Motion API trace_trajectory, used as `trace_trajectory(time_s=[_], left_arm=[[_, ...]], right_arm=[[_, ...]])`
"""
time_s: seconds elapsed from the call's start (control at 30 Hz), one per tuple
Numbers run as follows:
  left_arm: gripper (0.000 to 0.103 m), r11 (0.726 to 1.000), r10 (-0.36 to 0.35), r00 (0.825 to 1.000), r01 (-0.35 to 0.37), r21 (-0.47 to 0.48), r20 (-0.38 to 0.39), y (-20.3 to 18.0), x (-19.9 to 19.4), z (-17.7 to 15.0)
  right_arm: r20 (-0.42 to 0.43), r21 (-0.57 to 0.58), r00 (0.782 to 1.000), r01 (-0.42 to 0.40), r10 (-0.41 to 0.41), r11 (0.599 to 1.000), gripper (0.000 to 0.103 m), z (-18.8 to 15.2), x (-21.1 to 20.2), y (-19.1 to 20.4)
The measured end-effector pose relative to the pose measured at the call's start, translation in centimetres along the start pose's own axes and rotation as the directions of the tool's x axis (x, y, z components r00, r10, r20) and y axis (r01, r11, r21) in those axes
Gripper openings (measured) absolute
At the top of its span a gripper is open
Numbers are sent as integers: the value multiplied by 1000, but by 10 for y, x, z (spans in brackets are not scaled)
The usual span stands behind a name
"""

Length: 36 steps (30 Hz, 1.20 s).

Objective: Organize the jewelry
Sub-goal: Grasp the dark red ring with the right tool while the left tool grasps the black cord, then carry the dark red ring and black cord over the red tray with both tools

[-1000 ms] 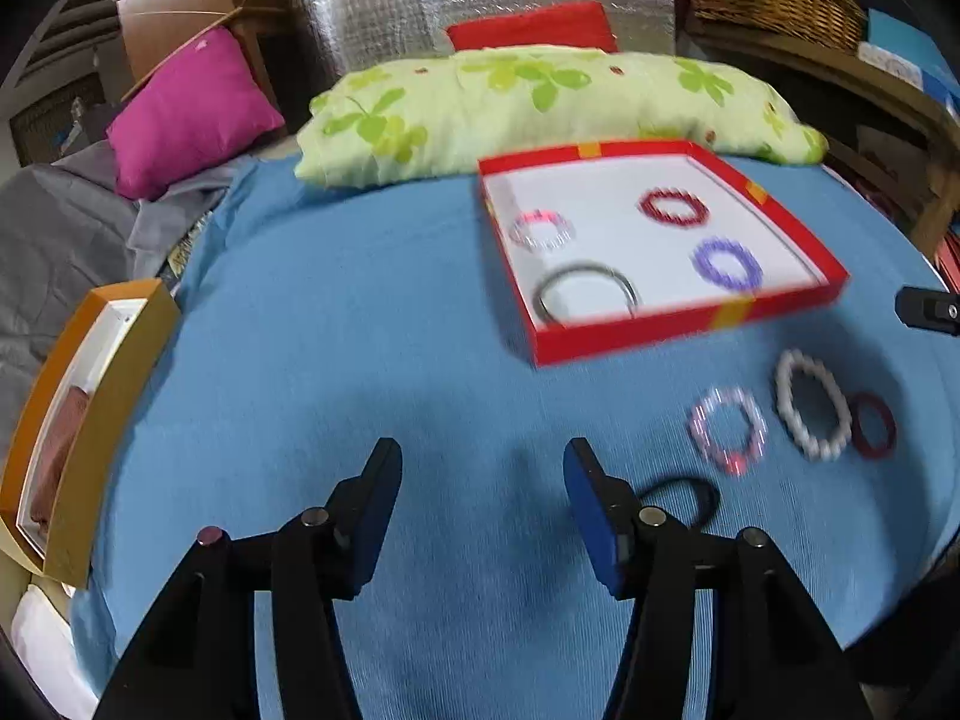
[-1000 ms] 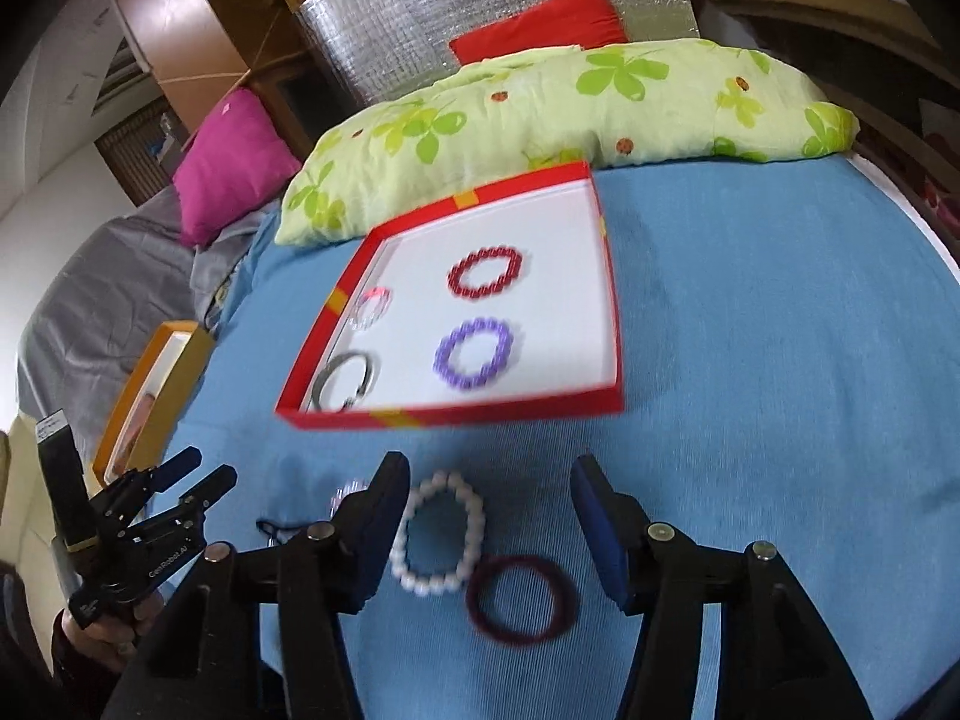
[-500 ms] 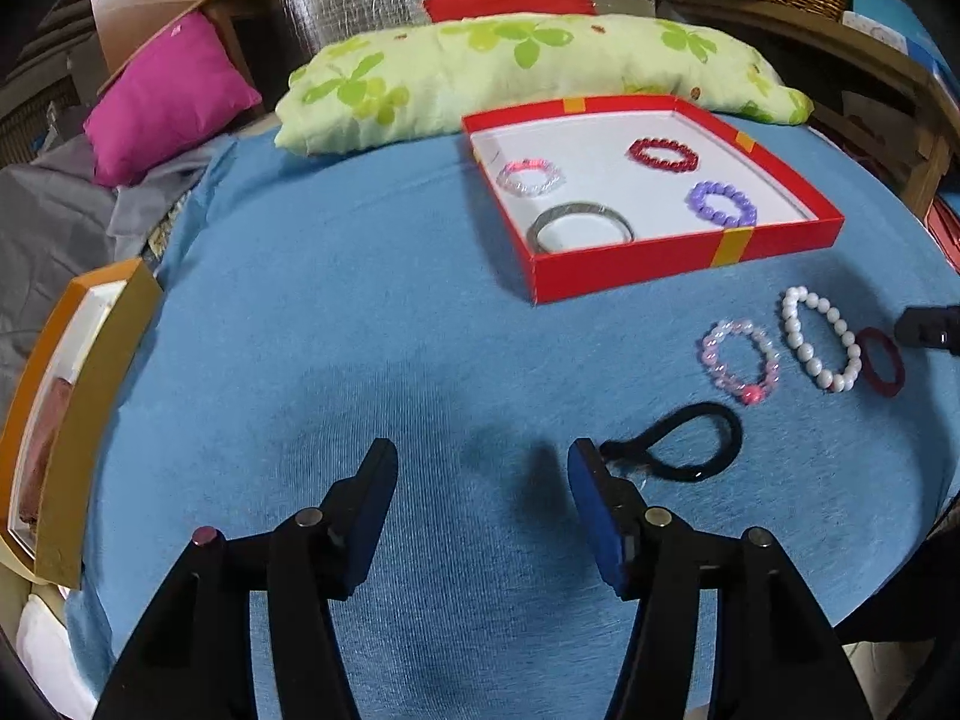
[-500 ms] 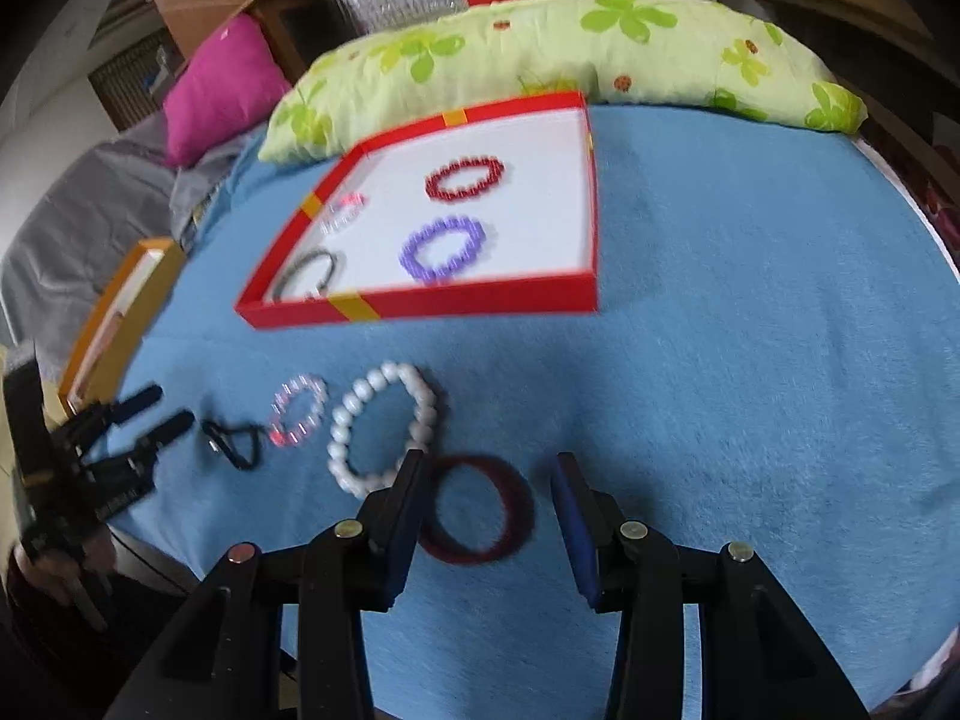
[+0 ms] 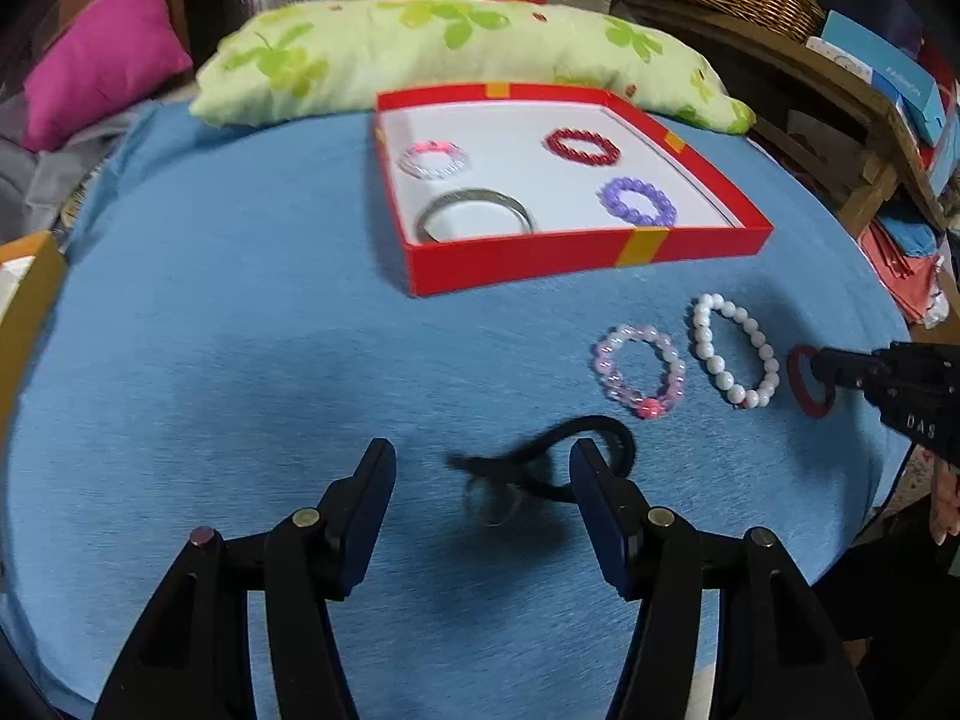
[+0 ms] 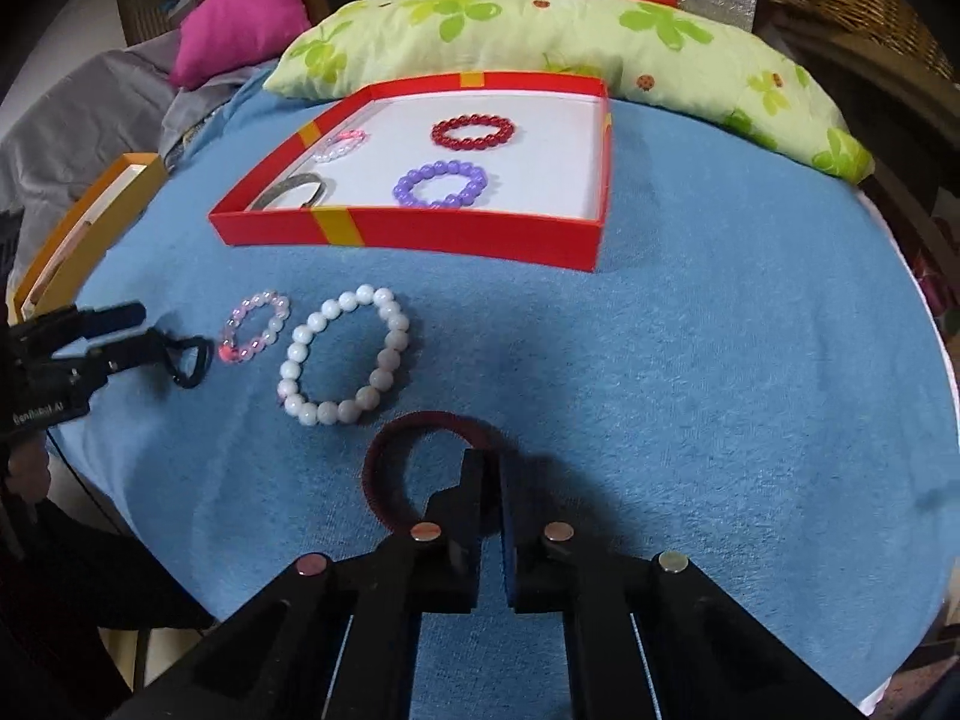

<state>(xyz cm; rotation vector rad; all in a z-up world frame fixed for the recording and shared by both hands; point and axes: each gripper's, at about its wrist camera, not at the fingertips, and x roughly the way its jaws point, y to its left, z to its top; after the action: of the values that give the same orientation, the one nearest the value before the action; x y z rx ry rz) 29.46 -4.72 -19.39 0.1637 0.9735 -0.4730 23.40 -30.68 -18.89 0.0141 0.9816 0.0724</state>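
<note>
Dark red ring (image 6: 384, 468) pinched in right claw (image 6: 491, 468), left claw (image 5: 480, 474) spread over black loop (image 5: 576, 450)

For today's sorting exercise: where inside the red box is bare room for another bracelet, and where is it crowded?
Bare floor of the red box lies right of the red bracelet and purple bracelet. The left side, holding the pink bracelet and silver bangle, is crowded.

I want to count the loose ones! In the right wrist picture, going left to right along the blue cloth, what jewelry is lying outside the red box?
black hair tie → pink bead bracelet → white bead bracelet → dark red ring
</note>
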Motion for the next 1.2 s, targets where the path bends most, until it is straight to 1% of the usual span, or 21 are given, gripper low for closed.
trace_trajectory(time_s=[0.03, 0.07, 0.1, 0.13, 0.17, 0.2, 0.27, 0.33, 0.47, 0.57, 0.67, 0.73, 0.77, 0.8, 0.87, 0.9, 0.93, 1.03, 1.13, 1.17, 1.2], left_arm=[[61, 1000, -5, 1000, 5, -2, -6, -1, 2, 0], [57, 1000, -8, 1000, 8, -6, -5, -1, 4, 0], [44, 1000, -9, 1000, 9, -6, -2, -1, 5, 0], [36, 1000, -15, 1000, 15, -4, 2, -1, 5, 1], [20, 1000, -28, 1000, 28, -7, 1, -1, 6, 2], [17, 999, -49, 999, 49, -21, -2, 0, 7, 3], [12, 998, -57, 998, 57, -17, 4, -1, 6, 4], [11, 999, -46, 999, 46, 6, 27, -4, 2, 5], [9, 998, -56, 997, 55, 14, 53, -3, -5, 8], [10, 998, -56, 997, 56, 12, 60, 1, -8, 9], [15, 998, -57, 997, 57, 3, 58, 6, -9, 10], [21, 999, -53, 997, 52, 5, 61, 7, -11, 9], [30, 999, -53, 997, 52, 9, 61, 7, -11, 8], [47, 999, -50, 997, 50, 11, 60, 7, -11, 8], [65, 999, -45, 997, 43, 27, 57, 5, -11, 5], [66, 999, -36, 998, 34, 43, 51, 3, -10, 3], [66, 998, -27, 999, 25, 57, 38, 2, -9, 2], [66, 998, -39, 999, 39, 59, 9, 3, -2, -3], [63, 998, -41, 999, 40, 49, 8, 5, 0, -6], [50, 998, -40, 999, 39, 46, 16, 6, -1, -5], [29, 998, -46, 999, 45, 41, 21, 7, -1, -4]], right_arm=[[6, 12, 1000, 2, -2, 1000, 6, 2, -1, -2], [15, 32, 1000, -1, 1, 999, 6, 4, -2, -6], [23, 52, 1000, -5, 4, 999, 6, 6, -4, -10], [31, 68, 1000, -6, 4, 998, 6, 8, -5, -12], [41, 87, 999, -5, 1, 996, 6, 9, -7, -15], [51, 110, 999, -8, 2, 994, 6, 11, -9, -20], [64, 141, 998, -22, 13, 990, 6, 14, -10, -24], [80, 174, 996, -54, 40, 983, 5, 17, -13, -28], [105, 207, 990, -110, 89, 972, 6, 21, -17, -30], [112, 202, 989, -117, 96, 972, 6, 24, -16, -27], [101, 203, 990, -113, 94, 973, 6, 24, -12, -26], [94, 208, 991, -110, 92, 972, 6, 23, -10, -27], [93, 211, 991, -109, 91, 971, 6, 23, -10, -29], [91, 214, 992, -110, 93, 971, 6, 23, -9, -29], [88, 214, 992, -111, 94, 970, 6, 23, -8, -29], [87, 213, 992, -110, 93, 971, 6, 22, -8, -28], [85, 210, 992, -111, 94, 971, 6, 22, -8, -27], [85, 204, 992, -109, 93, 973, 6, 22, -7, -26], [81, 207, 992, -107, 92, 972, 6, 21, -7, -26], [80, 207, 992, -108, 93, 972, 6, 21, -6, -26], [80, 205, 992, -110, 95, 973, 6, 22, -6, -25]])
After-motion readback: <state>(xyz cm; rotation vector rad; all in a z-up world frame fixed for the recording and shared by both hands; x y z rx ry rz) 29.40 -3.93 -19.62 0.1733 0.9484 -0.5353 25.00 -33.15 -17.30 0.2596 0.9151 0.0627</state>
